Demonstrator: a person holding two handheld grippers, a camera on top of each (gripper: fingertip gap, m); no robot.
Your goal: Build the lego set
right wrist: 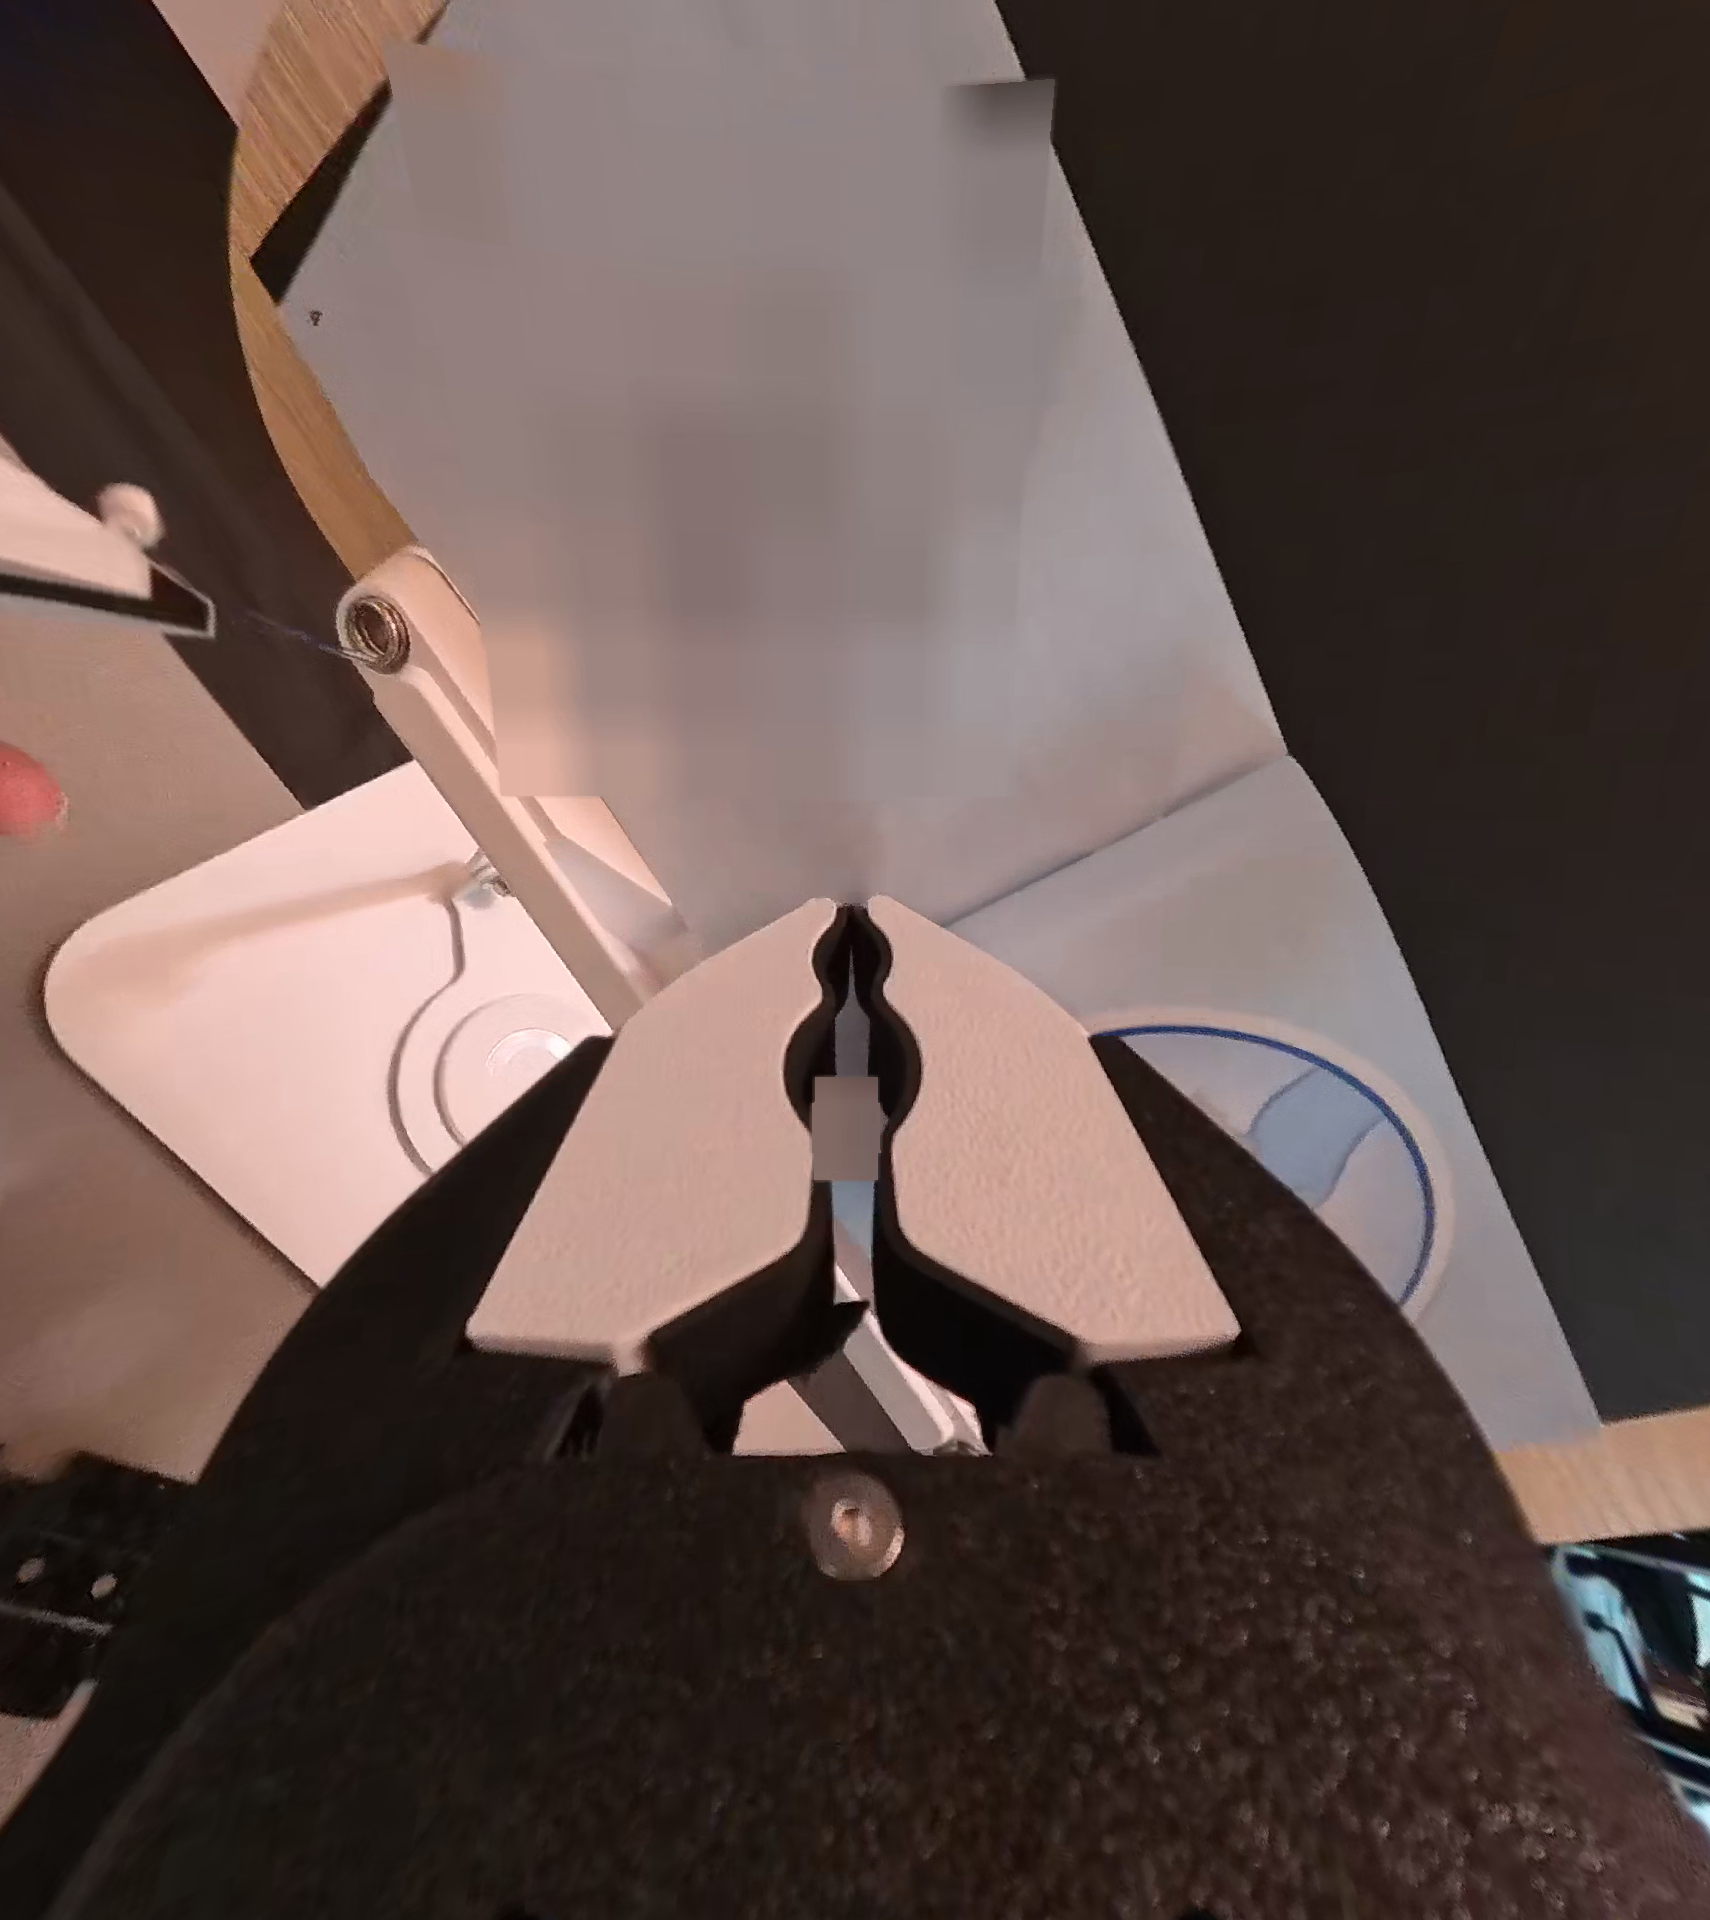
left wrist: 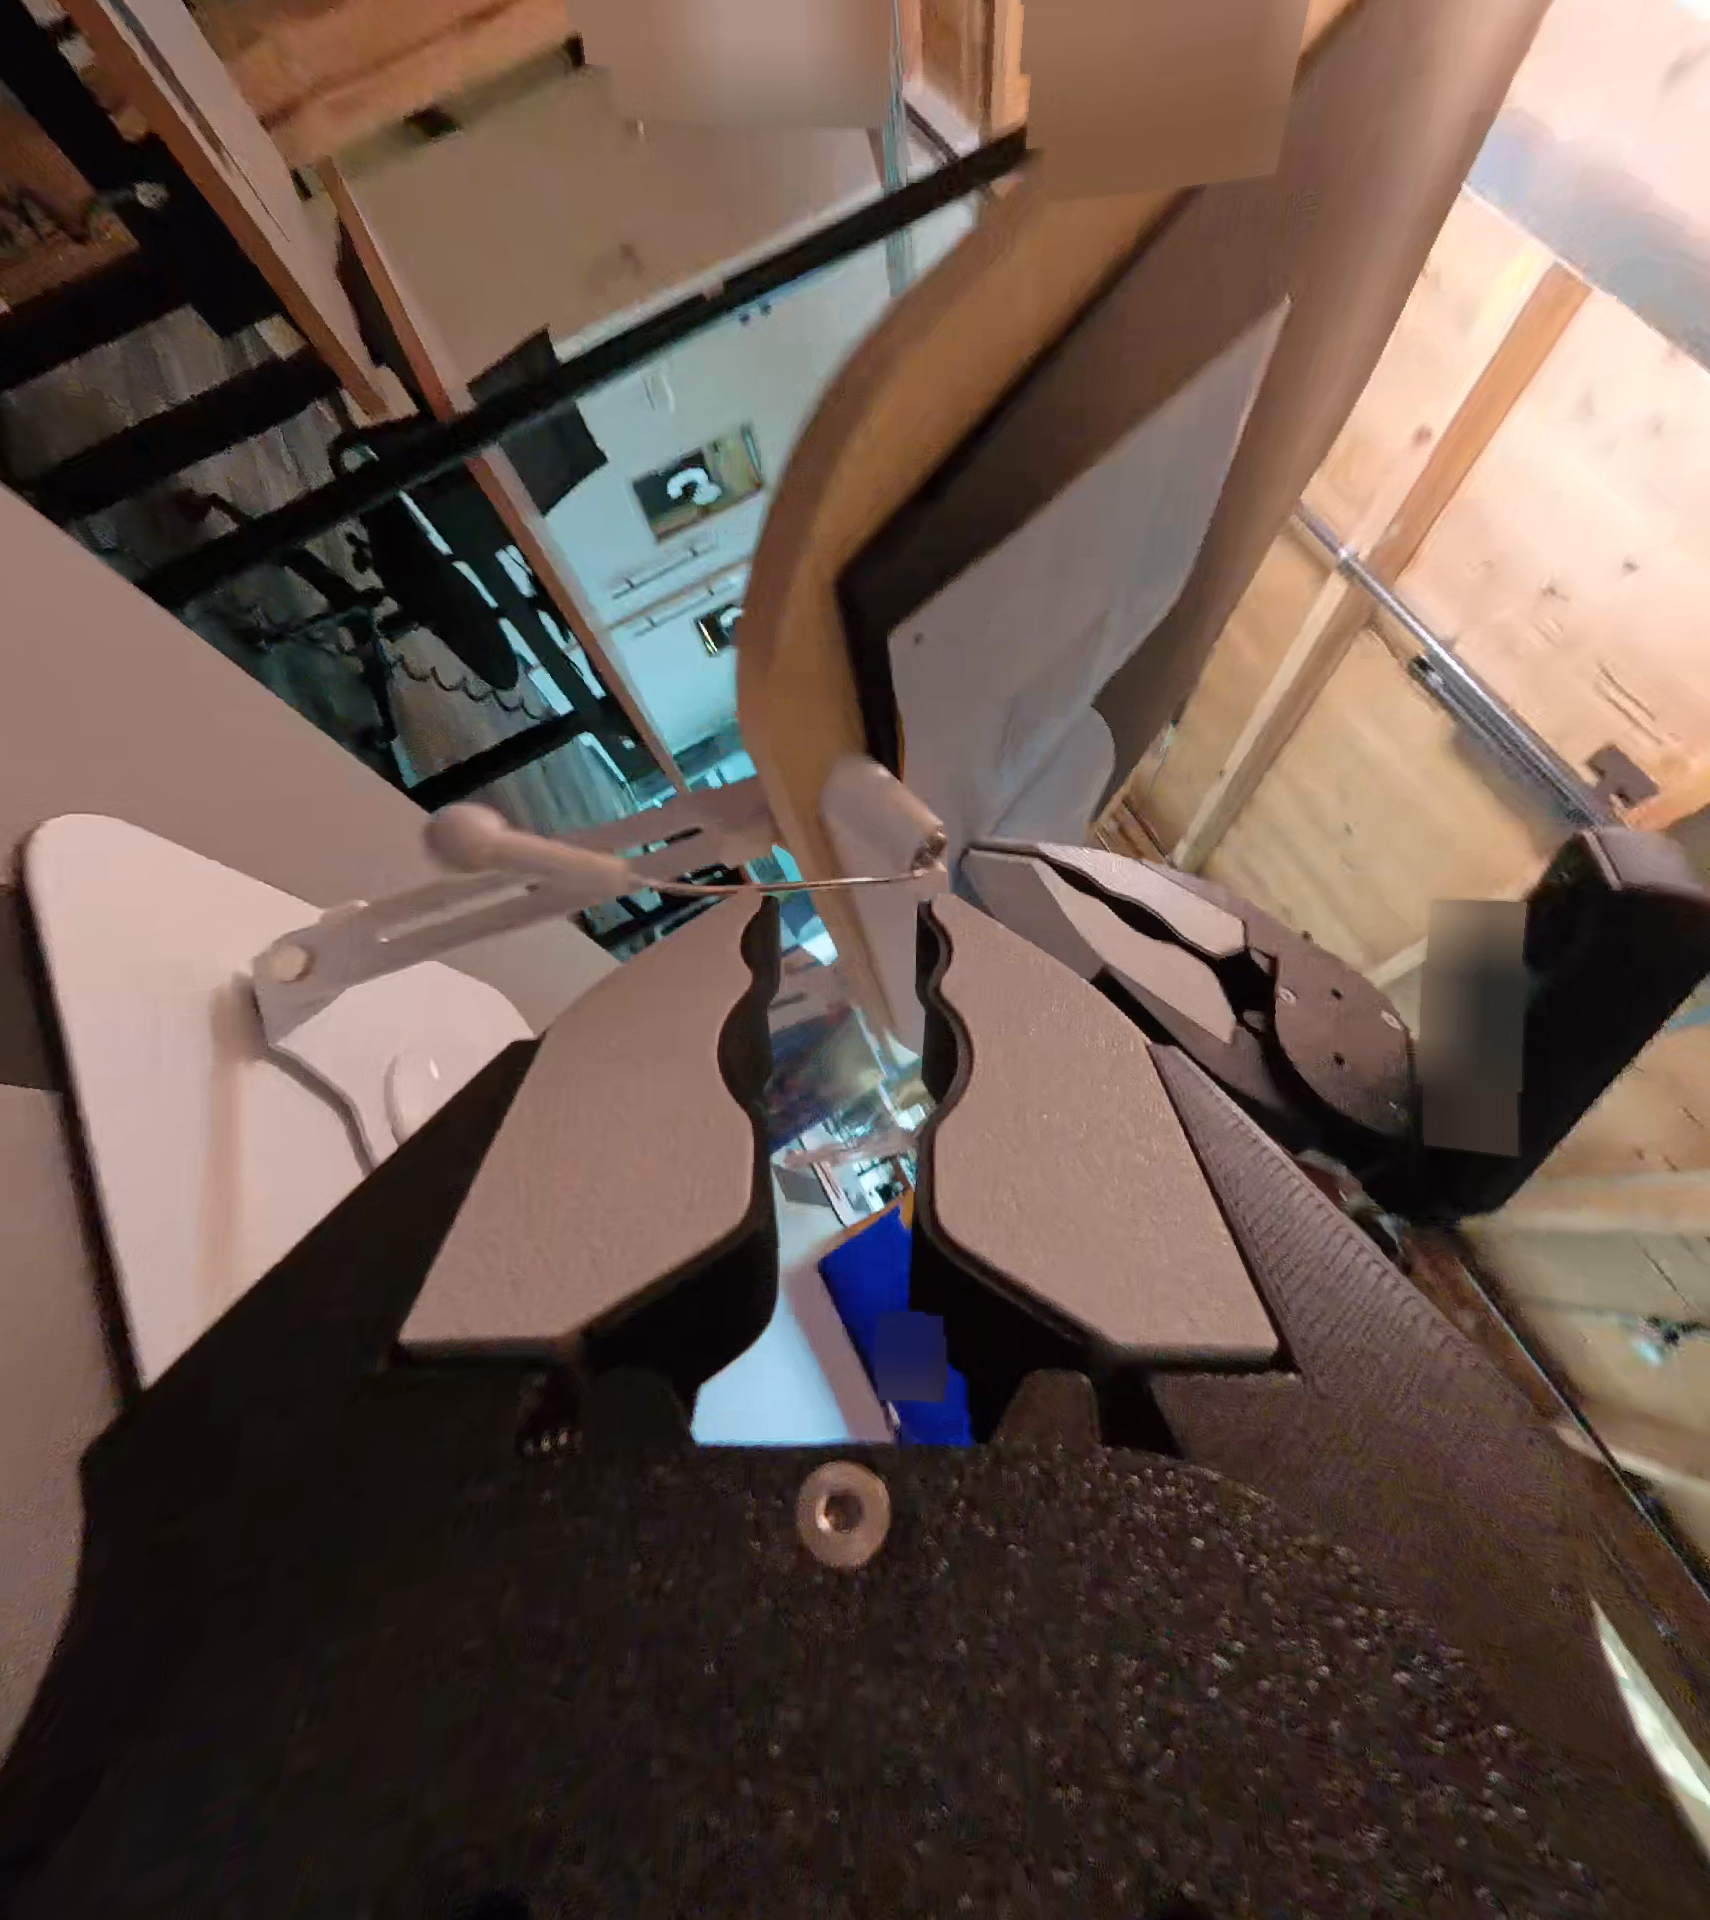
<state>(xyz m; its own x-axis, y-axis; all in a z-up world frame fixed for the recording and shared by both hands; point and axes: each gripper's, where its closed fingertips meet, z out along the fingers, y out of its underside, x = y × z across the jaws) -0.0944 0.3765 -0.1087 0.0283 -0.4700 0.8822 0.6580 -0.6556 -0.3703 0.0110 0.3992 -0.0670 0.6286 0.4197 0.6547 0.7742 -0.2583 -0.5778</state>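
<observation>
Pinching paper sheet (right wrist: 934, 623) — right gripper (right wrist: 851, 914); left gripper (left wrist: 846, 914) jaws apart, white stand (left wrist: 207, 987) beside.

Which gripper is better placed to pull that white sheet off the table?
Right: the right gripper looks shut on the white sheet's edge, while the left gripper hangs open, facing the white stand.

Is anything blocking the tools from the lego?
No lego bricks show in either view. A large white paper sheet fills the space ahead of the right tool, and a white jointed metal stand sits just ahead of the left tool.
</observation>
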